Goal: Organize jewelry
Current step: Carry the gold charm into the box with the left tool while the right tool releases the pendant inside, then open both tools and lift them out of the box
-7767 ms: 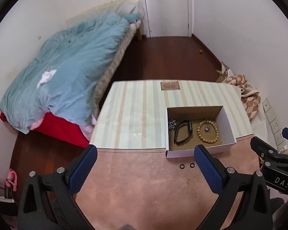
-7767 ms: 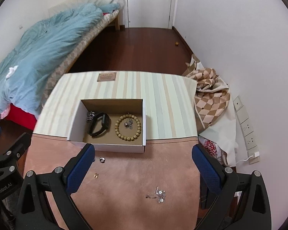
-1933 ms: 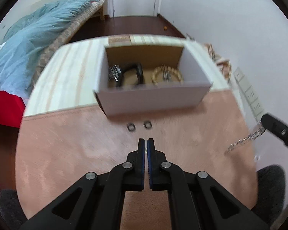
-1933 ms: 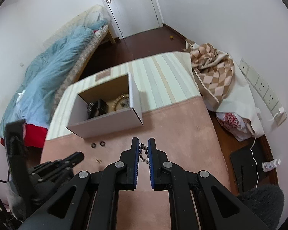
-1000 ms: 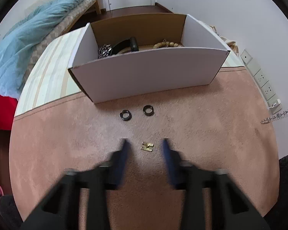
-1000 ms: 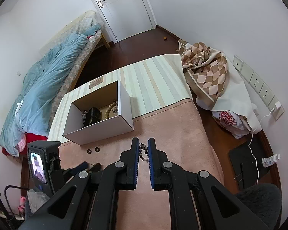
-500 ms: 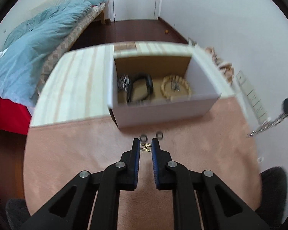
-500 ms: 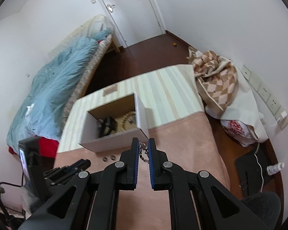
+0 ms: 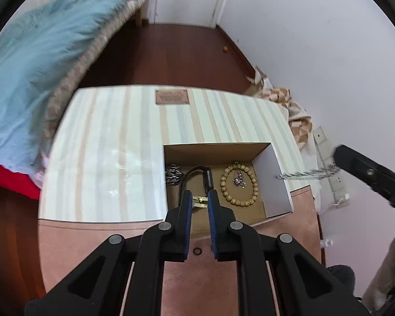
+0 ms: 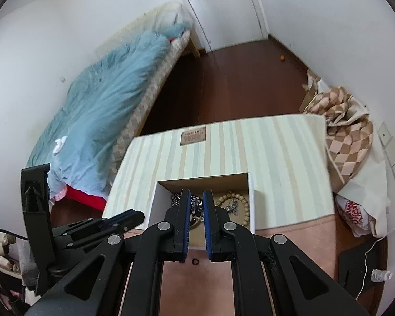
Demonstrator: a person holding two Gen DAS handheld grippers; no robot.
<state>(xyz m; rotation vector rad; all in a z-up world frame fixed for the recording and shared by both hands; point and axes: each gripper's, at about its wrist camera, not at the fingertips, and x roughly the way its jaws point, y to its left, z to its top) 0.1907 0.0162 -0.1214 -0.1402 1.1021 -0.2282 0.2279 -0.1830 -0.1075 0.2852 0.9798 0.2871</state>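
My left gripper (image 9: 200, 201) is shut on a pair of small gold earrings (image 9: 200, 201) and holds them over the open white cardboard box (image 9: 275, 176). The box holds a wooden bead bracelet (image 9: 239, 185), a black band (image 9: 208, 176) and a silver piece (image 9: 174, 174). My right gripper (image 10: 197, 205) is shut on a silver chain (image 10: 196, 206) above the same box (image 10: 251, 202); the chain also hangs at the right in the left wrist view (image 9: 305, 174). A black ring (image 9: 197, 251) lies on the pink mat in front of the box.
The box stands on a striped tabletop (image 9: 105, 144) where it meets a pink mat (image 9: 97, 239). A bed with a blue duvet (image 10: 105, 92) is at the left. Checked cloth and bags (image 10: 347, 131) lie at the right, near wall sockets.
My left gripper closed on the gold earrings on the mat and lifted them over the box. My right gripper carried the silver chain forward and now holds it above the box.
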